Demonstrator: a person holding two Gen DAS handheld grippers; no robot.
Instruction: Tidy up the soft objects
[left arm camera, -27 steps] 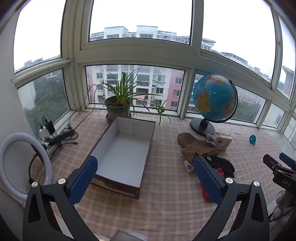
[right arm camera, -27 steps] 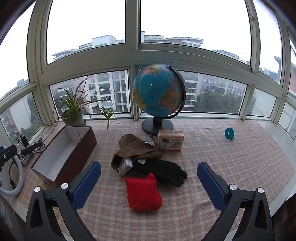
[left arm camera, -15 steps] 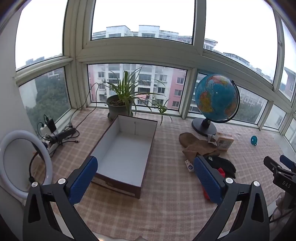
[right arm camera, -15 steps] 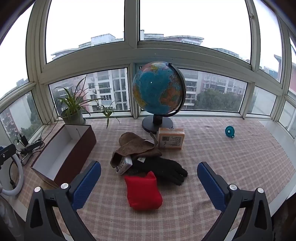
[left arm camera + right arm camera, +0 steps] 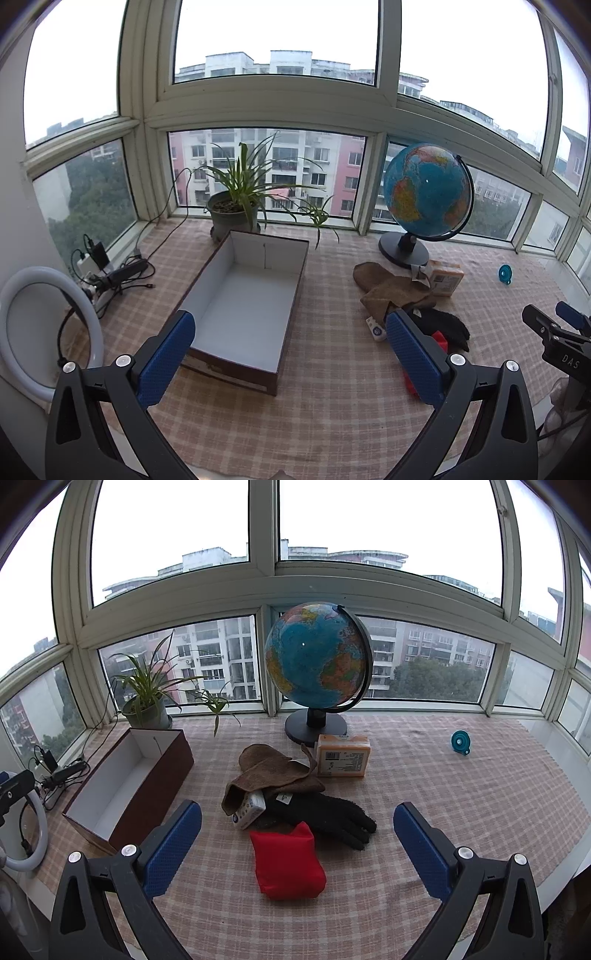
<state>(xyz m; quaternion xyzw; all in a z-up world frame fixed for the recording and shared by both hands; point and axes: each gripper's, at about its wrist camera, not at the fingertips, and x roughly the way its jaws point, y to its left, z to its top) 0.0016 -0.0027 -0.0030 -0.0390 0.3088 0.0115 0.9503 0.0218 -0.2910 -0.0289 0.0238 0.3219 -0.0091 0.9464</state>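
A red cushion-like pouch (image 5: pixel 287 864) lies on the checked cloth just ahead of my right gripper (image 5: pixel 297 821), which is open and empty above it. Behind the pouch are a black glove (image 5: pixel 328 814), a brown mitt (image 5: pixel 269 773) and a small white remote (image 5: pixel 249 810) tucked under the mitt. An empty brown box with a white inside (image 5: pixel 243 306) stands to the left, in front of my open, empty left gripper (image 5: pixel 290 332). In the left wrist view the brown mitt (image 5: pixel 391 291) and black glove (image 5: pixel 447 325) show at the right; the red pouch (image 5: pixel 440 338) is mostly hidden by a finger.
A globe (image 5: pixel 317 661) and an orange packet (image 5: pixel 343 755) stand behind the pile. A potted plant (image 5: pixel 236 206) sits behind the box. Cables, a power strip (image 5: pixel 122 271) and a ring light (image 5: pixel 40 332) crowd the left edge. A small teal funnel (image 5: pixel 460 741) lies far right.
Both views have drifted only slightly; the globe and box sit a little differently in frame. Both grippers stay wide open, and no object has moved.
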